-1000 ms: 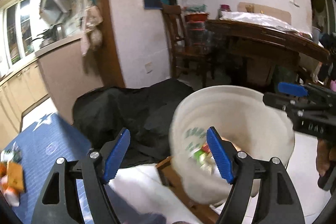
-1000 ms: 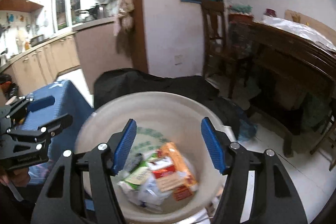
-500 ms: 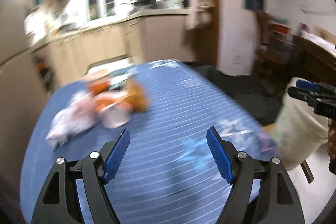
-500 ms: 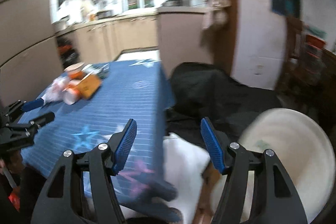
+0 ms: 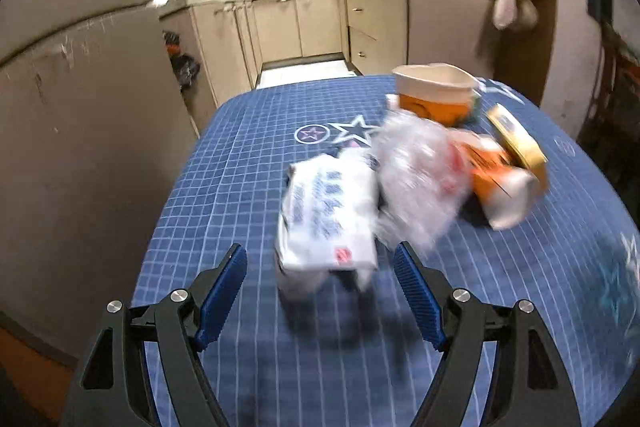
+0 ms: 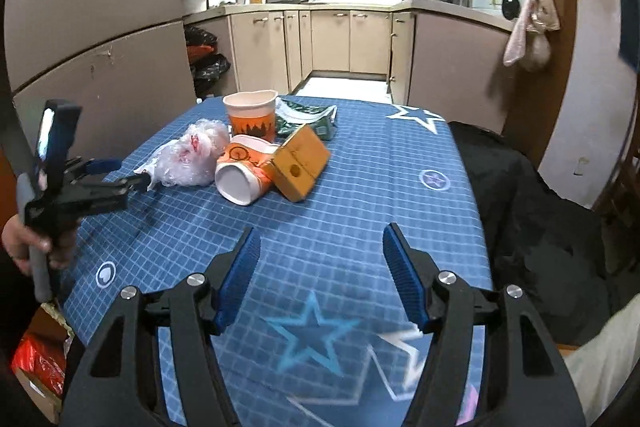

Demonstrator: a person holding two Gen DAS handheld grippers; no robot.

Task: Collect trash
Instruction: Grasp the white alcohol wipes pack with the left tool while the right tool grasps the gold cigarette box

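A heap of trash lies on the blue star-print tablecloth (image 5: 240, 155). In the left wrist view a white printed packet (image 5: 328, 215) is nearest, then a crumpled clear plastic bag (image 5: 420, 179), a tipped orange paper cup (image 5: 496, 179), an upright orange cup (image 5: 436, 95) and a cardboard box (image 5: 516, 139). My left gripper (image 5: 320, 251) is open, and the packet's near end lies between its fingertips without touching the pads. My right gripper (image 6: 322, 233) is open and empty over bare cloth, short of the tipped cup (image 6: 244, 175) and the box (image 6: 300, 163). It sees the left gripper (image 6: 132, 173) beside the bag (image 6: 192, 155).
A dark green wrapper (image 6: 308, 119) lies behind the upright cup (image 6: 252, 115). A black cover (image 6: 540, 207) is draped right of the table, and a white bin's edge (image 6: 600, 359) shows at the lower right. Kitchen cabinets (image 6: 340, 43) stand beyond; a brown wall (image 5: 80, 107) flanks the left.
Both views have swung from the white bin holding wrappers over to the blue table. My left gripper has closed in on the white packet. Both grippers stay open and empty.
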